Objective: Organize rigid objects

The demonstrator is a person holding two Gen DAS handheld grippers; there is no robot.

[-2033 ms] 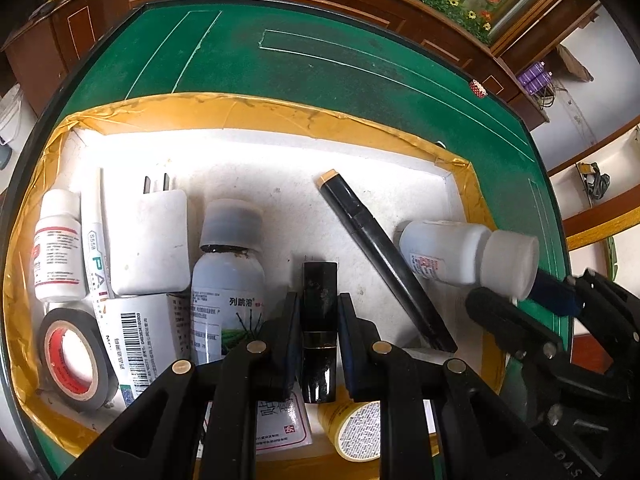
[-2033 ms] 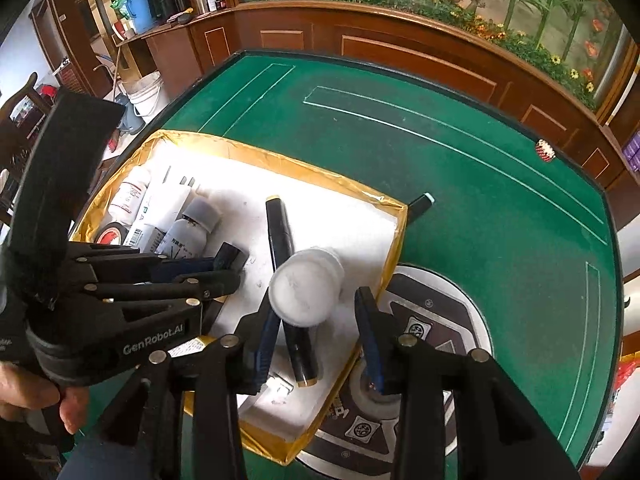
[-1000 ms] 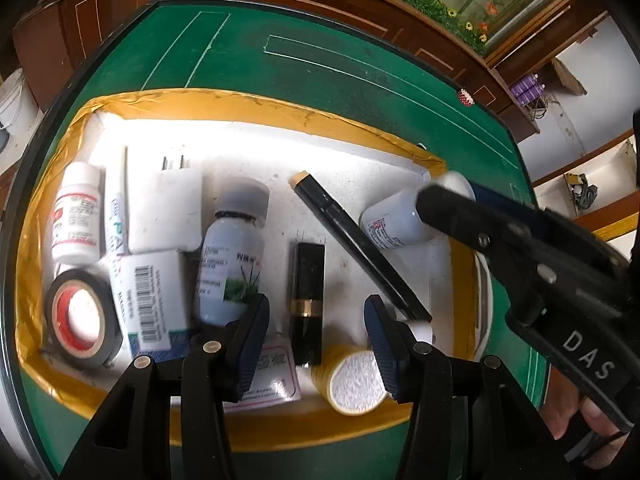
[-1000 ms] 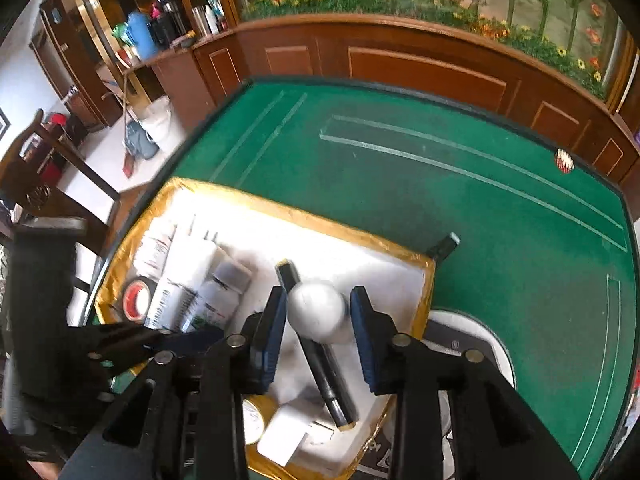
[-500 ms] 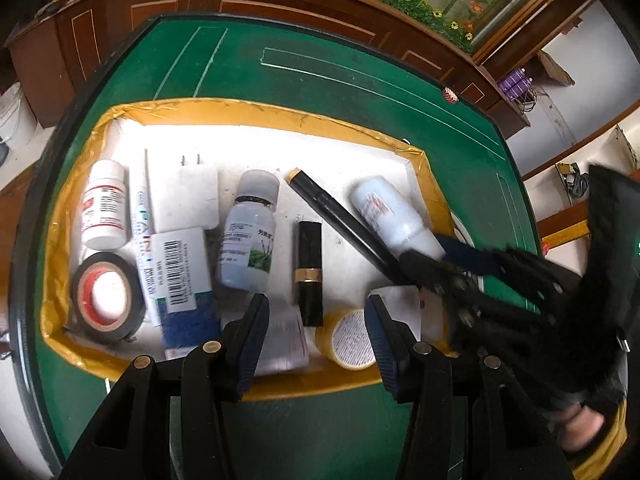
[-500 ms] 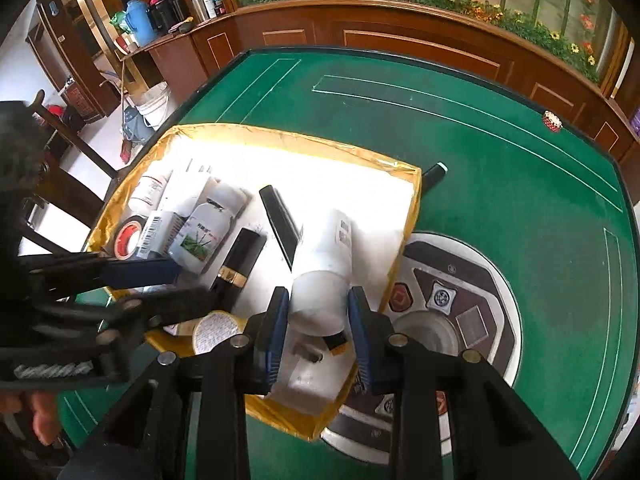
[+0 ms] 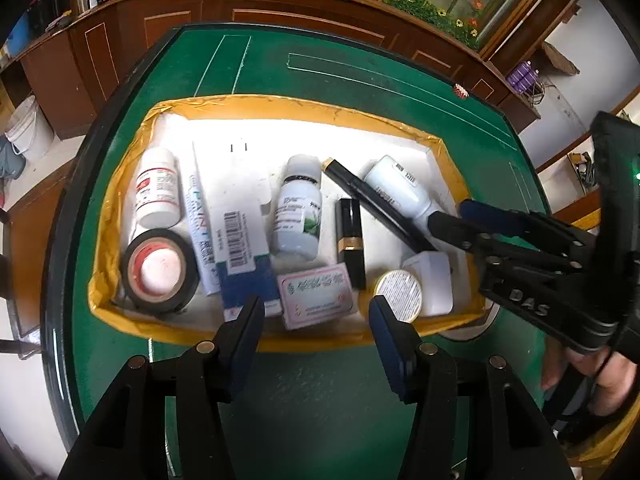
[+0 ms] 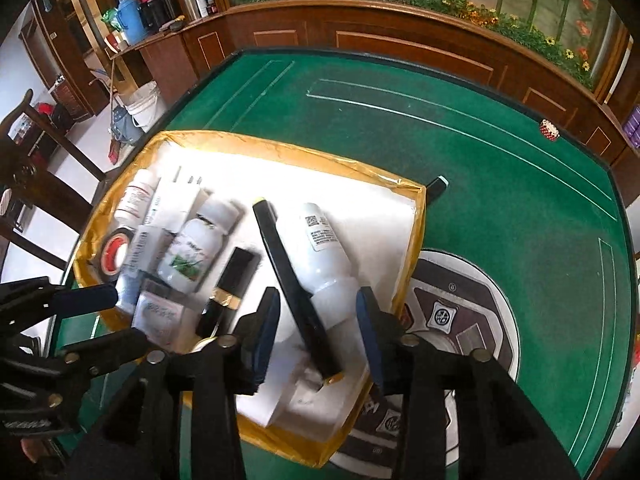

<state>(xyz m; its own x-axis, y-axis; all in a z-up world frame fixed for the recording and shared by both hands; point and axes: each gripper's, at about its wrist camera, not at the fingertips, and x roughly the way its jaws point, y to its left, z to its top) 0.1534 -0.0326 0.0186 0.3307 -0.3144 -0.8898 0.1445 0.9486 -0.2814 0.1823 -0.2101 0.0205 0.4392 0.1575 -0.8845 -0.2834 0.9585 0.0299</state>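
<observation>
Now white bottle lying in yellow-rimmed tray, cap end toward near edge, touching black marker on its left. Right gripper jaws spread either side of the cap, apparently not pinching; looks like placement step, bottle just set down. Left gripper jaws spread, empty, hovering over green table just outside near tray rim. Lipstick, green-label bottle, tape roll, pink box and round tin lying in tray too. Next, probably: back right gripper off clear of cap, then square up marker, which lies diagonal across tray.
</observation>
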